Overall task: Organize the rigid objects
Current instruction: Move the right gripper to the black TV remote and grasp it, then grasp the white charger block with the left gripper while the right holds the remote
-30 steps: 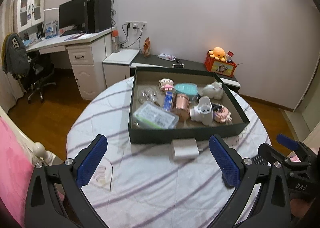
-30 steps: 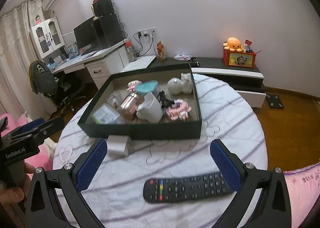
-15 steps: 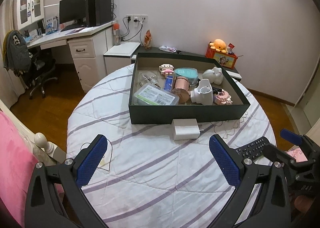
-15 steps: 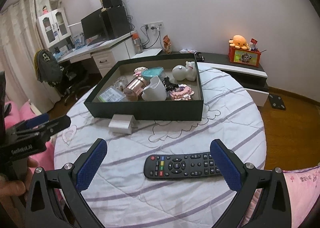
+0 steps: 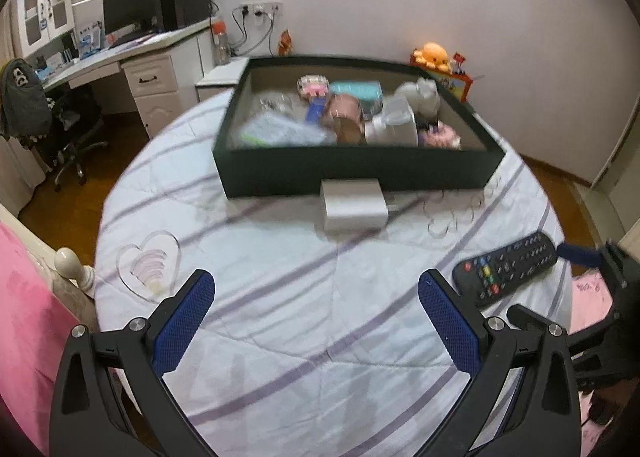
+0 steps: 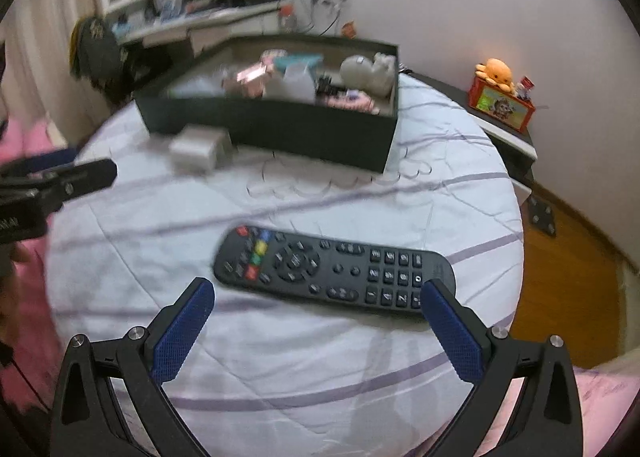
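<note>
A black remote control (image 6: 332, 271) lies on the round table just ahead of my right gripper (image 6: 316, 321), which is open and empty. The remote also shows in the left wrist view (image 5: 506, 269), at the right. A white charger block (image 5: 352, 205) lies against the front wall of the dark green box (image 5: 360, 173), which holds several small items. The block also shows in the right wrist view (image 6: 200, 149), as does the box (image 6: 280, 125). My left gripper (image 5: 316, 317) is open and empty above the striped tablecloth, well short of the block.
A clear heart-shaped piece (image 5: 150, 261) lies at the table's left edge. A pink bed (image 5: 24, 297) is at the left. A desk with a monitor (image 5: 132, 9) and an office chair (image 5: 72, 125) stand behind. An orange plush (image 5: 434, 55) sits on a low cabinet.
Both grippers have dropped lower and moved toward the table. The remote now sits close to my right fingers and the charger block looks larger to the left gripper.
</note>
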Action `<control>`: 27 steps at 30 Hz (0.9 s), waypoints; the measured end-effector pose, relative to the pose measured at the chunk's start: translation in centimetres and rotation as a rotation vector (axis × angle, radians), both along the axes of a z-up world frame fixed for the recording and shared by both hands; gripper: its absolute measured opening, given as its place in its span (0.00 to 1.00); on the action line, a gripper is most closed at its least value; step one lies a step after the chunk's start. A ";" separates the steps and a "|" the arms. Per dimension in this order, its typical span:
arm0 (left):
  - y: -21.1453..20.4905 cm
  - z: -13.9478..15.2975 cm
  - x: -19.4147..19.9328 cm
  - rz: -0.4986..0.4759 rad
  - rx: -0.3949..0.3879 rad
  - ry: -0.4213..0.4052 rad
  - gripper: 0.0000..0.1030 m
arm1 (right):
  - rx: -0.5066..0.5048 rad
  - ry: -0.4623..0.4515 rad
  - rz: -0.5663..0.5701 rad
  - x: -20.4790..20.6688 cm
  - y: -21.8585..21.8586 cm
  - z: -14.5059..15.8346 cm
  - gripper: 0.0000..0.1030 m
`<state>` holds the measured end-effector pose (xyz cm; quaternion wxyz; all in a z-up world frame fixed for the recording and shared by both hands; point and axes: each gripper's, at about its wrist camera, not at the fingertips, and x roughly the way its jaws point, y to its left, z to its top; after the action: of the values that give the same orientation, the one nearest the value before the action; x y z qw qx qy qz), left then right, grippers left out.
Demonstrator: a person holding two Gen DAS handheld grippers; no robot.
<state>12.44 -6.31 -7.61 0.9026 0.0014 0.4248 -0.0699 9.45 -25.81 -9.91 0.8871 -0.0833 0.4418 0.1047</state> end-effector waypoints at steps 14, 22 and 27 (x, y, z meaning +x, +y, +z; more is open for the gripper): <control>-2.5 -3.1 0.5 0.021 0.032 0.059 1.00 | -0.022 0.074 0.265 5.2 -0.6 -2.8 1.00; -2.2 -3.1 1.4 0.038 0.036 0.061 1.00 | 0.054 0.059 0.250 5.1 -0.1 -2.0 0.61; -1.9 -2.8 1.6 0.036 0.035 0.048 1.00 | 0.101 0.062 0.208 5.4 -0.3 -1.4 0.30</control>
<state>14.04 -8.22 -10.40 0.8931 0.0079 0.4475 -0.0464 14.81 -26.09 -11.32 0.8603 -0.0807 0.4524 0.2206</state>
